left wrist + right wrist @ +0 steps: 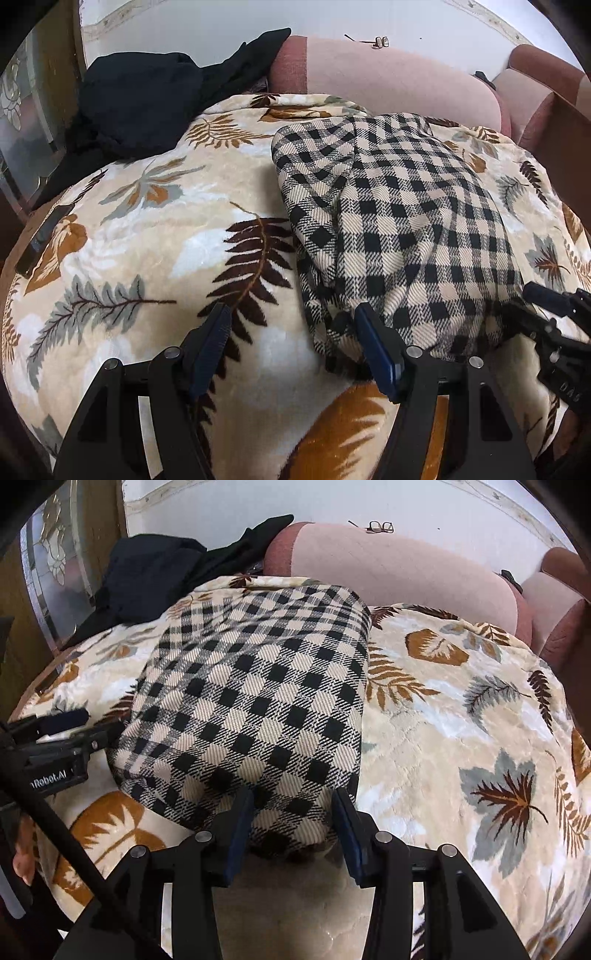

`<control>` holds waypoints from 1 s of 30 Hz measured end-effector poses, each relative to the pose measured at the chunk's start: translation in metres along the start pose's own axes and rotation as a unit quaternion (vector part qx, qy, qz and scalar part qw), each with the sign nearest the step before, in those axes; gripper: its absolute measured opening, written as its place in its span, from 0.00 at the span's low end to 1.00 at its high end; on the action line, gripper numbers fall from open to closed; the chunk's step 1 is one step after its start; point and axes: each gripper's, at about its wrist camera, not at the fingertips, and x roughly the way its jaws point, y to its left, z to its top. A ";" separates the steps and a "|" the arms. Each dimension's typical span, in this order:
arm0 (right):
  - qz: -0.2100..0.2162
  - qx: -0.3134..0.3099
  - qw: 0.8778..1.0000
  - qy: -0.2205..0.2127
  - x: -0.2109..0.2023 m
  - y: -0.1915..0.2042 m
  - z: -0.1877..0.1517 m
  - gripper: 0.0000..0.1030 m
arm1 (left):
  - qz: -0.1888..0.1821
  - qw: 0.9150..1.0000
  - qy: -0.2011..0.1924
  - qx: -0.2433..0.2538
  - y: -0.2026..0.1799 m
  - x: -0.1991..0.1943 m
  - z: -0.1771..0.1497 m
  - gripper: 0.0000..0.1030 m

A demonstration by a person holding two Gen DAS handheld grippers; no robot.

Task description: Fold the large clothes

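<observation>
Checked garment (pixel 255 709) folded into a thick bundle, lying on leaf-print blanket (pixel 443 716) over a sofa (pixel 406 572); black clothes (pixel 147 99) heaped at blanket's far left corner; glasses (pixel 380 527) on sofa back; left tongs (pixel 291 339) spread wide, one finger over bare blanket, other finger at bundle's near left edge, nothing pinched; right tongs (pixel 293 812) parted at bundle's near edge, cloth lying between the fingers (pixel 242 823), not squeezed; cannot tell if pads touch fabric; phone (pixel 40 236) at blanket's left edge; person's hand (pixel 24 853) visible low left in right wrist view.
</observation>
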 end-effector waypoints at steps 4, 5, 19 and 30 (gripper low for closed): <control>0.004 0.036 0.999 -0.037 -0.014 -0.012 0.008 0.47 | -0.005 1.000 0.001 0.001 0.000 -0.005 -0.004 0.66; 0.003 0.043 0.998 -0.047 -0.017 -0.015 0.012 0.47 | -0.006 1.000 0.002 0.001 0.000 -0.006 -0.004 0.66; -0.016 0.081 0.997 -0.010 0.011 -0.032 0.010 0.47 | 0.052 0.995 -0.081 0.004 -0.002 -0.033 -0.002 0.67; -0.062 0.072 0.995 -0.016 -0.017 -0.010 -0.019 0.60 | 0.100 0.966 -0.234 -0.049 0.006 -0.125 -0.009 0.84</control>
